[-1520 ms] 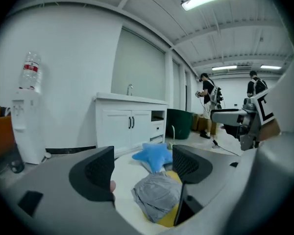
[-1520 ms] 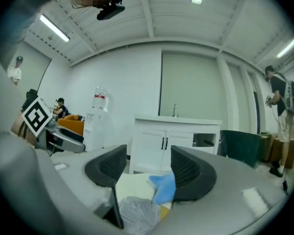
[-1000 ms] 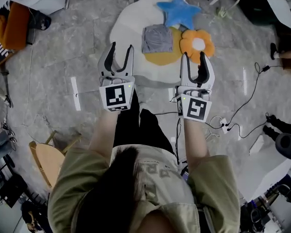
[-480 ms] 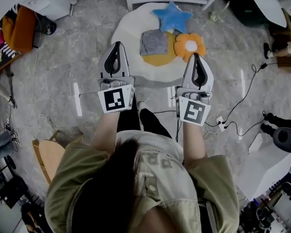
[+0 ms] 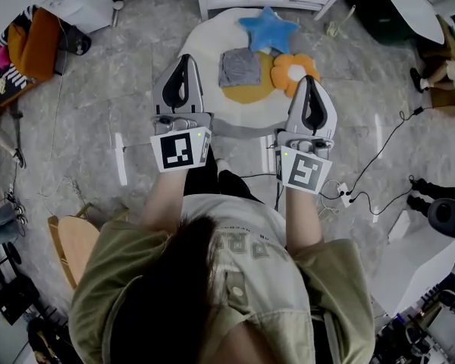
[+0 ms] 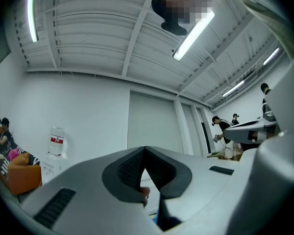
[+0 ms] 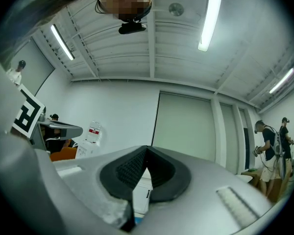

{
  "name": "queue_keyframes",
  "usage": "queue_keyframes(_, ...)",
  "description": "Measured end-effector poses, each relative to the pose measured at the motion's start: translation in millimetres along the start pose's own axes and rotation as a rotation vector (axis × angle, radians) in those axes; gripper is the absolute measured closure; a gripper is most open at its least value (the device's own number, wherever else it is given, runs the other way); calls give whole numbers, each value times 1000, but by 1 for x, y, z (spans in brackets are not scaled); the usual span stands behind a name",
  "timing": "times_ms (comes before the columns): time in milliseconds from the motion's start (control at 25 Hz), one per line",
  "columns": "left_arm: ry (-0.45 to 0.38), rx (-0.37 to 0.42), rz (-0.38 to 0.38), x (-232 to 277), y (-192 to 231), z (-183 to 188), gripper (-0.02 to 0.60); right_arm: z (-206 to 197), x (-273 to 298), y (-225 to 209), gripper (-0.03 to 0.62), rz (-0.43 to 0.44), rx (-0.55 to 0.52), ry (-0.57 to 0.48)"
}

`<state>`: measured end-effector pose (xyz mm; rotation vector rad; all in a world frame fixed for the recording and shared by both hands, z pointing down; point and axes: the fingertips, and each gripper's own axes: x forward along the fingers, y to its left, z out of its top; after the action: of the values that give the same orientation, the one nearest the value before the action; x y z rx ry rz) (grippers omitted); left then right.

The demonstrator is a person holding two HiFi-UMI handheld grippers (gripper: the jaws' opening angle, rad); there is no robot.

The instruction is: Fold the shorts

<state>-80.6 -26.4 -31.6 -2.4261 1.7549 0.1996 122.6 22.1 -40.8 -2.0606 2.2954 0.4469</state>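
Tongs in your hands are both pressed together, pinching nothing: left tongs [image 5: 183, 59], right tongs [image 5: 309, 82]. Beyond their tips, on the white rug [image 5: 203, 40], the folded grey shorts [image 5: 240, 67] lie untouched.

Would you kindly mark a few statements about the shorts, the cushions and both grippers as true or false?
1. The left gripper and the right gripper both have shut, empty jaws. True.
2. The blue star cushion lies beyond the grey shorts on the white mat. True.
3. The shorts are spread out flat, unfolded. False: they lie folded into a compact square, partly on a yellow pad.
4. The orange flower cushion lies left of the shorts in the head view. False: it lies to their right.
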Motion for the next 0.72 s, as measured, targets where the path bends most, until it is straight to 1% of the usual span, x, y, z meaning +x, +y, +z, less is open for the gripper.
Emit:
queue_keyframes(160, -10, 7, -8, -8, -4, 4, 572, 8, -5, 1, 594, -11, 6, -12)
queue_keyframes(280, 2, 15, -18, -13, -8, 4, 572, 16, -6, 0, 595, -36, 22, -27)
queue_keyframes(440, -3, 28, -36, -15, -16, 7, 572, 16, -9, -2, 597, -26, 4, -33)
queue_keyframes(560, 22, 19, -42, -18, -15, 2, 572, 20, -11, -2, 597, -31, 16, -39)
queue_keyframes(720, -3, 15, -53, -16, -13, 10, 572, 21, -13, -1, 597, -18, -28, -30)
